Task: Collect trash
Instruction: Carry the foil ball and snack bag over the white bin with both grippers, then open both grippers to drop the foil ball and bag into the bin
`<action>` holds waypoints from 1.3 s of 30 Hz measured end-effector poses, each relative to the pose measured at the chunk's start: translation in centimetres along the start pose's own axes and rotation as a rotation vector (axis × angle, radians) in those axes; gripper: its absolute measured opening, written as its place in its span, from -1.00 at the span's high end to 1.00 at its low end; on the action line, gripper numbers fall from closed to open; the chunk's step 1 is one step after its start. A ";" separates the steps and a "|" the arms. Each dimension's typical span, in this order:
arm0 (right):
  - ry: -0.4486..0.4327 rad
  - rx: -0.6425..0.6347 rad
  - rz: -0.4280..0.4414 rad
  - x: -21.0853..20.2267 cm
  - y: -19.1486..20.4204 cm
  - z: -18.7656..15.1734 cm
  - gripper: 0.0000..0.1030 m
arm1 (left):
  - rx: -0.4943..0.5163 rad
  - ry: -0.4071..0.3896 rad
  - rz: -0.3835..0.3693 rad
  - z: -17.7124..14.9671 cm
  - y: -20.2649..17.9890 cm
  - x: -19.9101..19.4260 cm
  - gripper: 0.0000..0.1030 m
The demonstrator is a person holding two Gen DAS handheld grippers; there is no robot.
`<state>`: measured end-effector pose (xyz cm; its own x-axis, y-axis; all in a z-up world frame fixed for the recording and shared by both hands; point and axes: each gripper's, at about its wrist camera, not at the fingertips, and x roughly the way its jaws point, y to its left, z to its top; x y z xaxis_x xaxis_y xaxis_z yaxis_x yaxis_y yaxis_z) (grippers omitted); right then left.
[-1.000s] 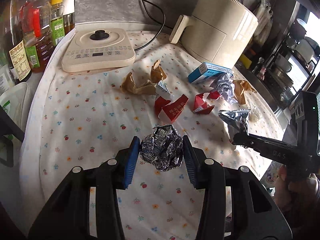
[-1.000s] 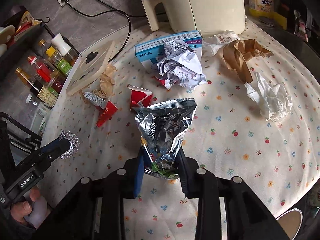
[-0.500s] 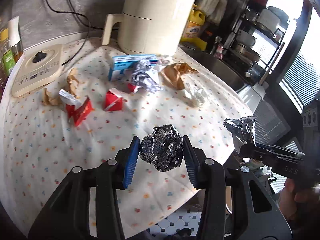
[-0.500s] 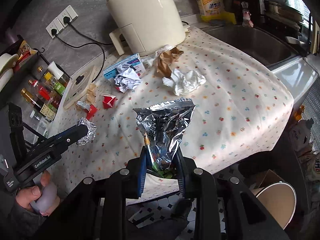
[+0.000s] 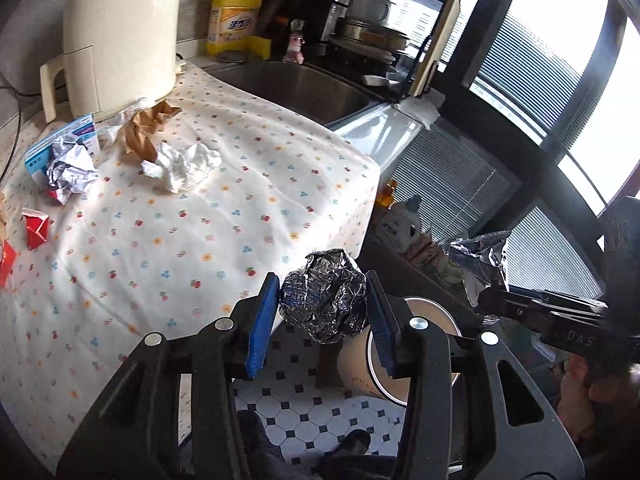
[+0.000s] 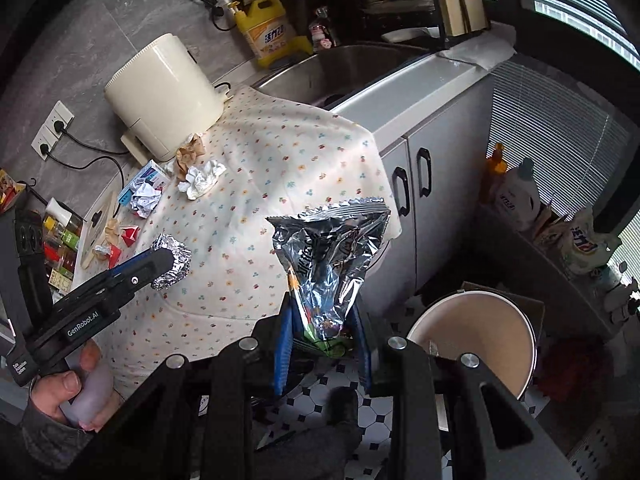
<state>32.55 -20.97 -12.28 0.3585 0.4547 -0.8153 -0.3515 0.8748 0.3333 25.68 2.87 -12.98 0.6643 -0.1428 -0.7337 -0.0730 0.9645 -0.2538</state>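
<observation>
Task part done. Two pieces of trash are lifted clear of the counter; neither has been dropped into the bin yet, and nothing is visible inside the bin.

Left on the floral tablecloth (image 5: 240, 184), from left to right in the left wrist view: red carton scraps (image 5: 36, 228) at the left edge, a blue-and-white box (image 5: 60, 144) with a crumpled printed paper (image 5: 72, 170) against it, a crumpled brown paper (image 5: 146, 128) near the cream appliance (image 5: 120, 36), and a crumpled white tissue (image 5: 182, 166) just right of that. At least these pieces remain to be collected; further scraps at the far left of the cloth show in the right wrist view.

Left gripper (image 5: 322, 312): jaws part closed, both blue pads pressed on a crumpled foil ball (image 5: 324, 296), which sits between them at the near right edge of the cloth, above the tiled floor.

Right gripper (image 6: 322, 344): jaws narrower, clamped on the lower end of an empty silver snack bag (image 6: 328, 256), which stands up from the pads, off the counter and in front of the cabinet doors.

The round paper bin (image 6: 476, 336) stands on the floor to the right of both grippers, mouth open, near the right gripper. Judgement: both loads are close to release over it
</observation>
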 end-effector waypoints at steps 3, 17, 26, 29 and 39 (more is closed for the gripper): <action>-0.007 0.036 -0.020 -1.2 -2.6 -0.8 0.47 | 0.030 0.020 -0.029 0.1 -2.6 1.2 0.15; -0.021 0.148 -0.140 -5.0 -12.1 -4.4 -0.41 | 0.115 0.107 -0.117 -1.8 -11.9 6.0 0.15; -0.009 0.154 -0.134 -6.6 -16.2 -5.5 -0.40 | 0.107 0.129 -0.126 -3.4 -15.3 8.1 0.15; -0.007 0.170 -0.142 -7.0 -17.5 -5.8 -0.39 | 0.103 0.141 -0.131 -4.1 -16.1 8.9 0.15; 0.013 0.239 -0.219 -8.7 -21.6 -7.8 -0.35 | 0.101 0.224 -0.150 -6.4 -18.2 13.5 0.14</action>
<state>30.26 -45.11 -16.13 0.3918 0.2506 -0.8852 -0.0539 0.9668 0.2498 31.28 -18.04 -22.30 0.4799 -0.3202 -0.8168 0.0957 0.9446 -0.3140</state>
